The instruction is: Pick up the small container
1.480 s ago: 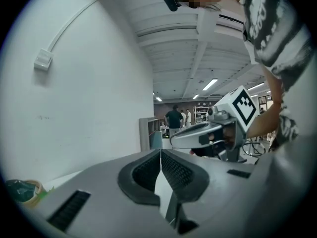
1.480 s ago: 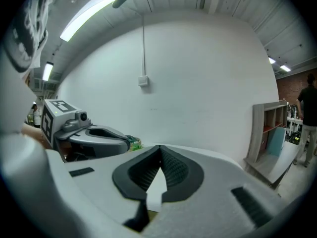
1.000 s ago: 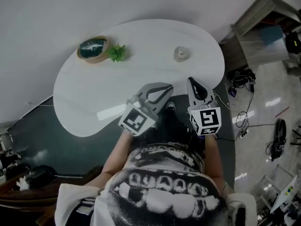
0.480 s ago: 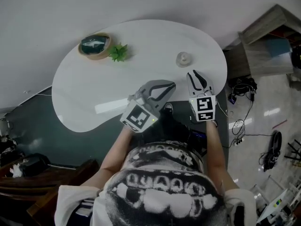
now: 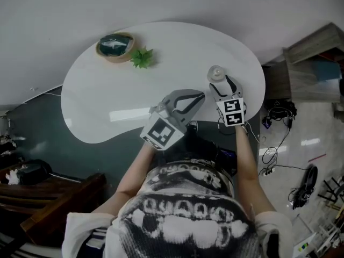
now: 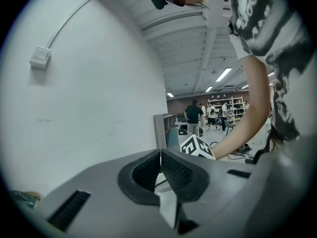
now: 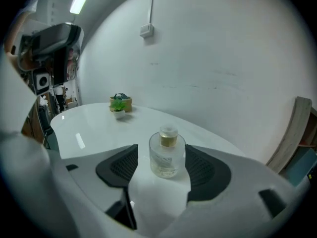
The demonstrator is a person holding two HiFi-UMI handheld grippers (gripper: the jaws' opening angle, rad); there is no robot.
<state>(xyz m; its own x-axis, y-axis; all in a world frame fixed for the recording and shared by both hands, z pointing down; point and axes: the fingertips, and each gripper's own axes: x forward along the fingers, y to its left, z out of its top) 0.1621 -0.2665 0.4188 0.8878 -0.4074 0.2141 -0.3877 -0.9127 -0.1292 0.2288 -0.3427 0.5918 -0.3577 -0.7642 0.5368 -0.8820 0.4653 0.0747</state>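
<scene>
Right claw (image 7: 166,175): jaws spread wide, having just been opening. The small container (image 7: 167,152) stands in the gap between the two pads, and neither pad appears to press on it.
Right claw, head view (image 5: 219,83): its tips reach the small container (image 5: 216,73) from the person's side, low over the counter (image 5: 107,95).
Left claw (image 6: 159,170): jaws together, pads meeting, nothing gripped. In the head view it (image 5: 196,97) hangs over the counter's near edge, well apart from the container.
Small container: a clear glass bottle with a gold collar and a pale cap, upright on the counter near its right end.
Done so far: the approach looks complete; the open claw is lined up around the bottle.
Left to do: close the pads on the glass body, then lift. Neither has begun, as the bottle's base sits on the counter.
Further out: a small green plant (image 5: 142,58) and a round bowl (image 5: 115,44) at the far side.
</scene>
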